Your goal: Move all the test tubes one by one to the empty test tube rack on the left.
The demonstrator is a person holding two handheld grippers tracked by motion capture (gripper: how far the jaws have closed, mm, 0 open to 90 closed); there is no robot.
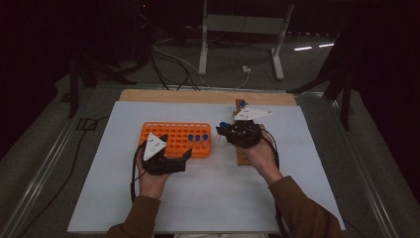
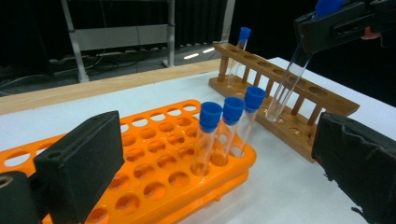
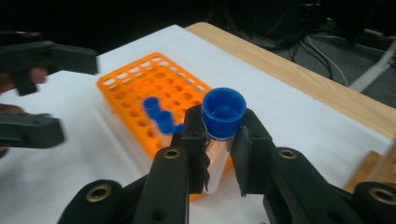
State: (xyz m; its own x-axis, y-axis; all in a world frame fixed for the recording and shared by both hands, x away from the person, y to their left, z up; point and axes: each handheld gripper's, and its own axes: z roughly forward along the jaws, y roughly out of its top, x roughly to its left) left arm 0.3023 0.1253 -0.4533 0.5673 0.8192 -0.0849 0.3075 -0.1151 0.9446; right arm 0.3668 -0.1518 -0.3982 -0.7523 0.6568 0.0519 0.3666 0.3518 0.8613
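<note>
Gripping: right tongs (image 3: 219, 154) were clenched on a blue-capped test tube (image 3: 220, 135), held tilted above the wooden rack (image 2: 285, 100).
Left tongs (image 2: 210, 163): jaws stood wide apart, holding nothing, near the orange rack (image 2: 154, 154).
Orange rack: three blue-capped tubes (image 2: 226, 130) stood together at one end.
Wooden rack: one capped tube (image 2: 240, 49) stood at its far end.
Counter (image 1: 208, 198): white sheet.

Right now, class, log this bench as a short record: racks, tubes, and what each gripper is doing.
orange rack: plastic, on the white table, holds three blue-capped tubes in a row
wooden rack: one capped tube standing at its far end
right gripper: shut on a tube, below its cap
left gripper: open, by the orange rack
</note>
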